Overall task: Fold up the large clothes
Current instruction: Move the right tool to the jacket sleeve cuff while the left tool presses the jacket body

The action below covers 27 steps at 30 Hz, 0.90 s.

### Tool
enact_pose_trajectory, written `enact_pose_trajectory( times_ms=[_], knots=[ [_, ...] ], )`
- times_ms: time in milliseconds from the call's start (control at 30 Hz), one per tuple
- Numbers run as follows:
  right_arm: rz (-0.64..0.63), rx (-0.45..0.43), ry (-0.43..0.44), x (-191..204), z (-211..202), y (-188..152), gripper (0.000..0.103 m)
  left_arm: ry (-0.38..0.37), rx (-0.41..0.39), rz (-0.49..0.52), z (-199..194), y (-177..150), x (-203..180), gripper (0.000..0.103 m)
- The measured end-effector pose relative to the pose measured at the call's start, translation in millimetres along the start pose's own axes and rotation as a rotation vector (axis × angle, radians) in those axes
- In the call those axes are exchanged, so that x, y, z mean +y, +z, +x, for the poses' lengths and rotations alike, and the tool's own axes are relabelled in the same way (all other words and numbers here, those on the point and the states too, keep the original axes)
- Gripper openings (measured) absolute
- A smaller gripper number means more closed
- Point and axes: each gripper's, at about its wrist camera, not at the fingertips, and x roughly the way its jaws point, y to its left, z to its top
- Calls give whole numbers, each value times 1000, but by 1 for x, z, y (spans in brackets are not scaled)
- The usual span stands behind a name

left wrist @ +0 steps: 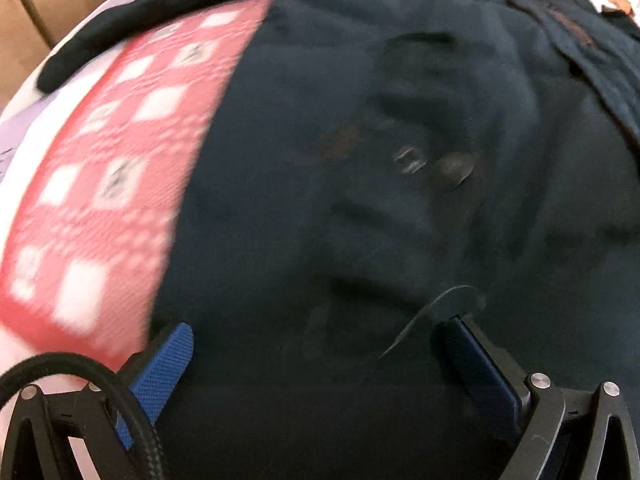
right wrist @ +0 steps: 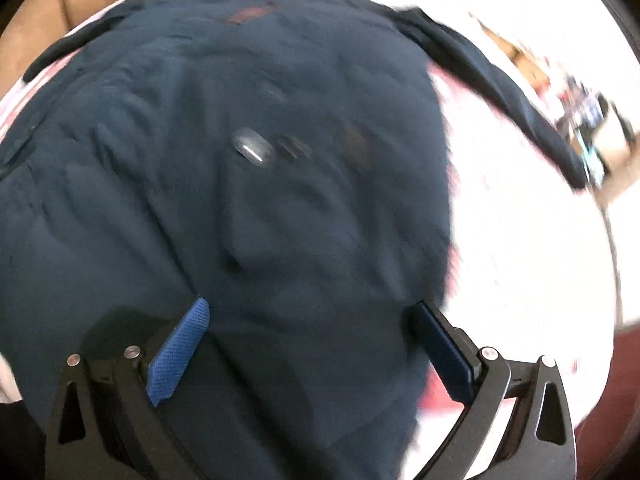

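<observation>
A large dark navy garment (left wrist: pixel 400 220) lies spread over the bed and fills most of both views (right wrist: pixel 240 220). A small printed emblem (left wrist: pixel 436 164) sits on its chest, also seen as the emblem (right wrist: pixel 256 148) in the right wrist view. One sleeve (right wrist: pixel 500 92) stretches out to the right. My left gripper (left wrist: pixel 316 340) hovers open just above the cloth, blue pads wide apart, nothing between them. My right gripper (right wrist: pixel 308 320) is likewise open over the garment's lower part. Both views are blurred by motion.
A red and white patterned bedcover (left wrist: pixel 100 200) lies under the garment at left. A black cloth strip (left wrist: pixel 140 28) runs along the bed's far left edge. White bedding (right wrist: pixel 532 240) extends to the right, with small cluttered items (right wrist: pixel 592 128) past the sleeve end.
</observation>
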Motion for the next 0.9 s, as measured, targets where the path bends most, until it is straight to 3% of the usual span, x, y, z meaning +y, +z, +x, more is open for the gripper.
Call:
enact_pose_trajectory(
  times_ms=[100, 267, 467, 667, 900],
  knots=[
    [-1, 52, -18, -16, -4, -4, 103, 34, 21, 14, -4, -1, 7, 103],
    [-88, 89, -60, -5, -4, 10, 103, 49, 48, -12, -6, 11, 9, 103],
    [-64, 91, -22, 2, -7, 40, 103, 35, 18, -52, -23, 40, -6, 103],
    [-104, -39, 31, 17, -12, 143, 103, -29, -65, -70, -31, 119, -24, 103],
    [-115, -187, 50, 18, 11, 297, 103, -61, -189, 34, -8, 259, -82, 103]
  ],
)
